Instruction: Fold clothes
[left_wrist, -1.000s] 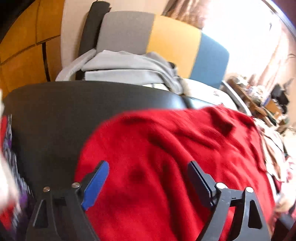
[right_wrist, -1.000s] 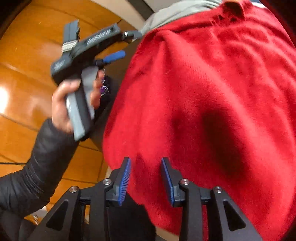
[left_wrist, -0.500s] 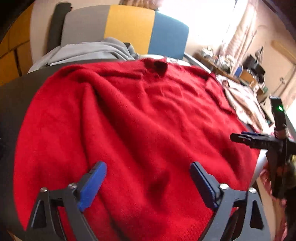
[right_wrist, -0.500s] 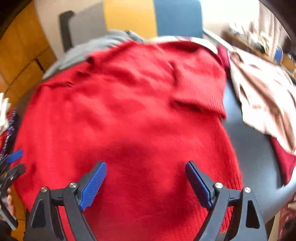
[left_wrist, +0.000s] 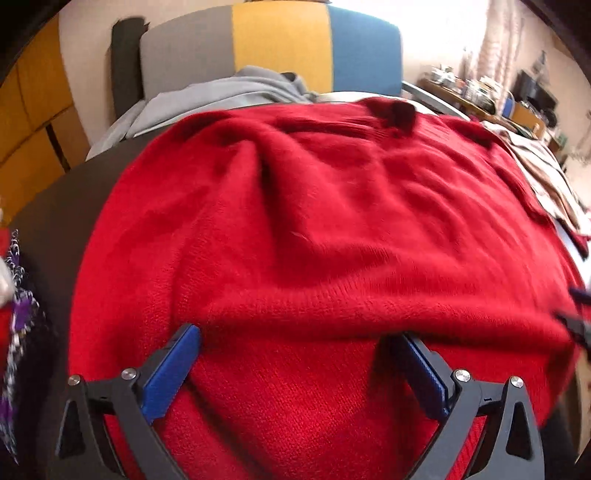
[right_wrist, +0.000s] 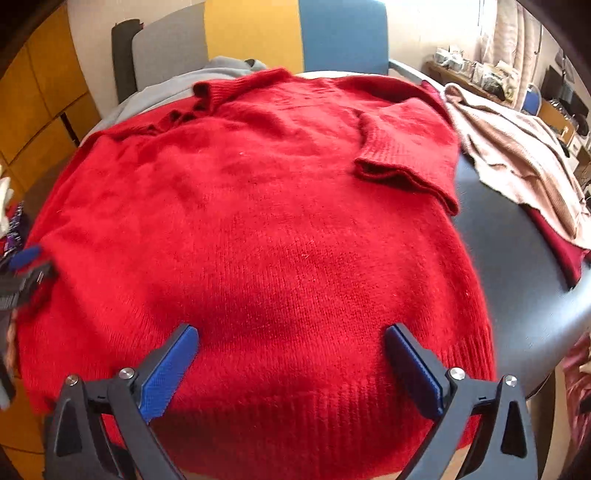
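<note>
Fingers of both grippers stand wide apart and grasp nothing; the jaws have just been opening, and only sweater cloth lies under the gap, not pinched. The left gripper (left_wrist: 291, 354) hangs over a raised fold near the hem, and the right gripper (right_wrist: 291, 350) hangs over the ribbed hem on its side.

The sweater (right_wrist: 258, 221) lies spread flat on the dark round surface (right_wrist: 517, 266), neck toward the far side, so it seems laid out for the first fold. One sleeve (right_wrist: 406, 158) is already turned in over the body, probably to make a narrow shape. The other side looks still wrinkled and not folded; its sleeve I cannot find.

The hem reaches the near edge of the surface and hangs a little over it, so a grasp there is easy, I think. To the right, bare surface gives some room before a beige garment (right_wrist: 517, 155). To the left, the bare strip is narrow, with a patterned cloth (left_wrist: 18, 295) at its edge. Behind, a grey garment (left_wrist: 221, 92) rests against a chair (left_wrist: 280, 40), close to the neck.
</note>
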